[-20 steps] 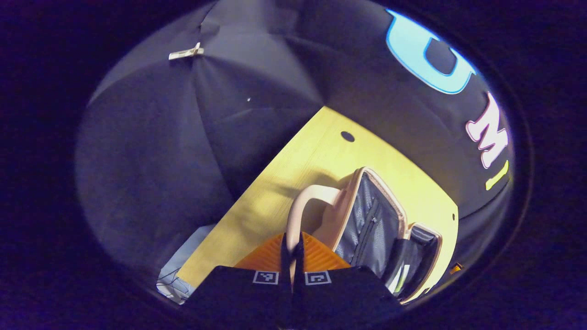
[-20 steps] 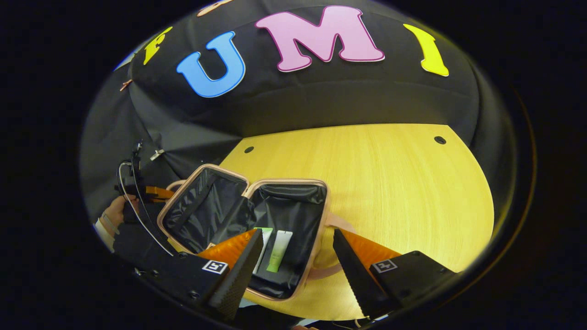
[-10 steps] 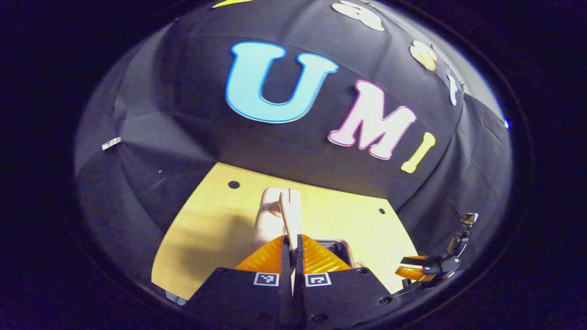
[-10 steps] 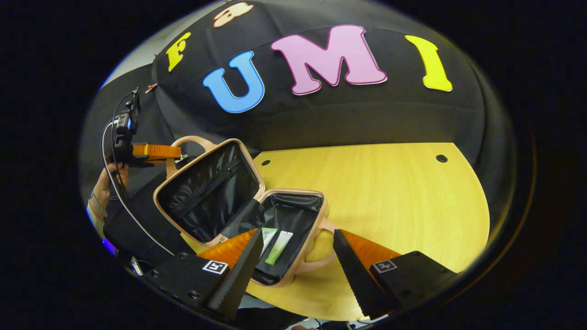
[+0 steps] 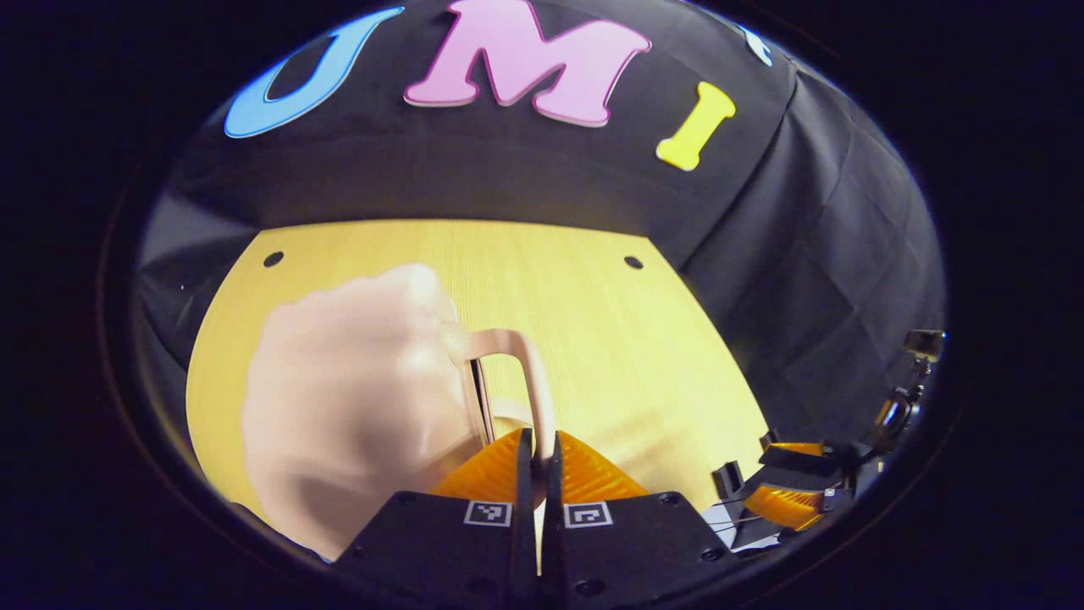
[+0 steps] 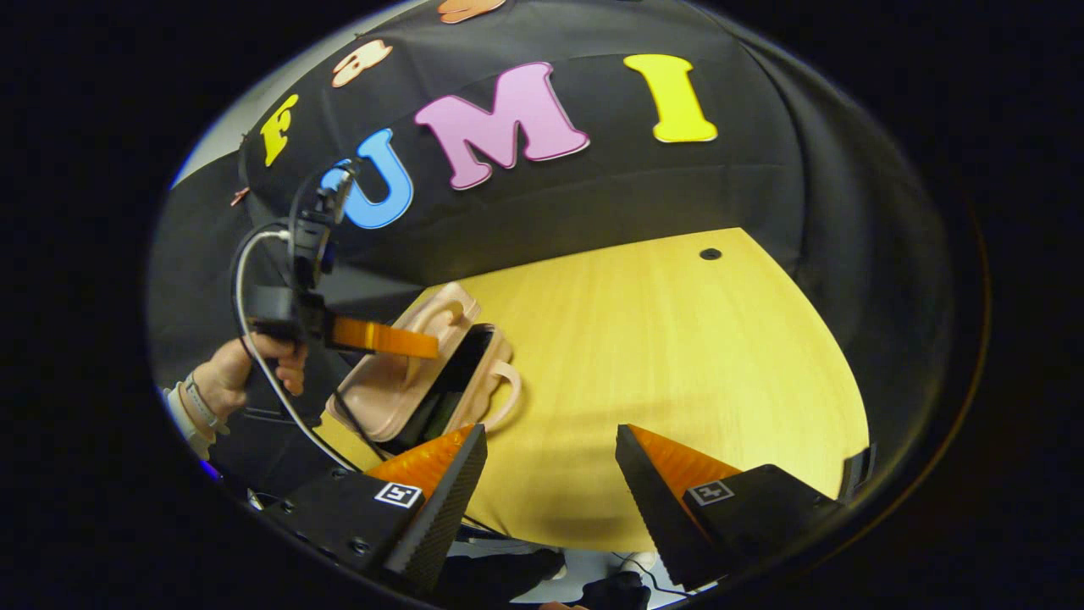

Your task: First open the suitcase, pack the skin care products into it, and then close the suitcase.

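A pale yellow wooden table (image 6: 677, 356) with small dark holes fills the middle of both views, black cloth (image 6: 593, 195) hanging as the wall behind it. In the left gripper view, the left gripper (image 5: 536, 453) at lower centre is clenched on the handle (image 5: 529, 373) of the pink suitcase (image 5: 356, 398), which sits lower left. In the right gripper view the suitcase lies left of centre, lid tilted down but a dark gap showing. The right gripper (image 6: 550, 474), bottom centre, is spread wide, grasping nothing, above bare table
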{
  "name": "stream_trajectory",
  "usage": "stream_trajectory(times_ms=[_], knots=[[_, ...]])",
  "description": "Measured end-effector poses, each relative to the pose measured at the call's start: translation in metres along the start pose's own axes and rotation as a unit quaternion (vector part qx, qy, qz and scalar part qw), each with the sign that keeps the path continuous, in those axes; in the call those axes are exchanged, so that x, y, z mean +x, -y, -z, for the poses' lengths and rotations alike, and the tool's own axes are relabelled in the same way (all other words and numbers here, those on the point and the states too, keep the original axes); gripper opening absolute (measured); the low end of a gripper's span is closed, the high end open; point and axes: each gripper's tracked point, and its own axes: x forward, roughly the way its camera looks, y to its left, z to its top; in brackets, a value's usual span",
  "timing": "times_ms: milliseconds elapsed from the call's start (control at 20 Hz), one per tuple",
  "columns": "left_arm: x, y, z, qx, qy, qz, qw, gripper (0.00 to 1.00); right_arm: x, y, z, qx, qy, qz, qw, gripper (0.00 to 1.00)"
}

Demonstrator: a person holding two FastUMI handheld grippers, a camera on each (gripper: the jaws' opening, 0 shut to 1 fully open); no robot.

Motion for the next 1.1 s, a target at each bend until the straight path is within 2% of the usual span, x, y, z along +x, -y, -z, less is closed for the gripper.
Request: stream_trajectory(times_ms=[150, 200, 300, 350, 400, 450, 550, 700, 850, 1050, 1100], knots=[[0.011, 0.005, 0.020, 0.083, -0.040, -0.053, 0.994, 0.11, -0.016, 0.026, 0.002, -0.005, 0.001, 0.013, 1.000, 0.97], [0.008, 0.008, 0.017, 0.097, -0.041, -0.064, 0.992, 0.12, -0.021, 0.034, 0.001, -0.008, 0.002, 0.014, 1.000, 0.97], [0.015, 0.018, 0.022, 0.095, -0.038, -0.073, 0.992, 0.19, -0.027, 0.048, -0.005, -0.020, 0.003, 0.012, 1.000, 0.97], [0.015, 0.029, 0.022, 0.089, -0.025, -0.074, 0.993, 0.43, -0.029, 0.051, -0.008, -0.028, 0.004, 0.009, 1.000, 0.97], [0.012, 0.039, 0.017, 0.085, -0.007, -0.076, 0.993, 0.47, -0.030, 0.055, -0.012, -0.037, 0.006, 0.008, 0.999, 0.97], [0.004, 0.049, 0.011, 0.084, 0.016, -0.079, 0.993, 0.73, -0.031, 0.058, -0.018, -0.048, 0.011, 0.007, 0.999, 0.97], [-0.025, 0.059, -0.013, 0.092, 0.080, -0.103, 0.987, 0.90, -0.033, 0.059, -0.038, -0.074, 0.031, 0.004, 0.997, 0.97], [-0.093, 0.085, -0.058, 0.068, 0.184, -0.112, 0.974, 0.93, -0.038, 0.055, -0.086, -0.122, 0.084, 0.005, 0.989, 0.97], [-0.167, 0.109, -0.105, 0.048, 0.284, -0.102, 0.952, 0.93, -0.046, 0.043, -0.153, -0.152, 0.156, 0.014, 0.976, 0.97], [-0.237, 0.102, -0.144, 0.073, 0.374, -0.118, 0.917, 0.95, -0.040, 0.010, -0.230, -0.175, 0.231, 0.027, 0.957, 0.97], [-0.249, 0.098, -0.144, 0.068, 0.384, -0.121, 0.913, 0.95, -0.038, -0.003, -0.242, -0.177, 0.243, 0.025, 0.953, 0.97]])
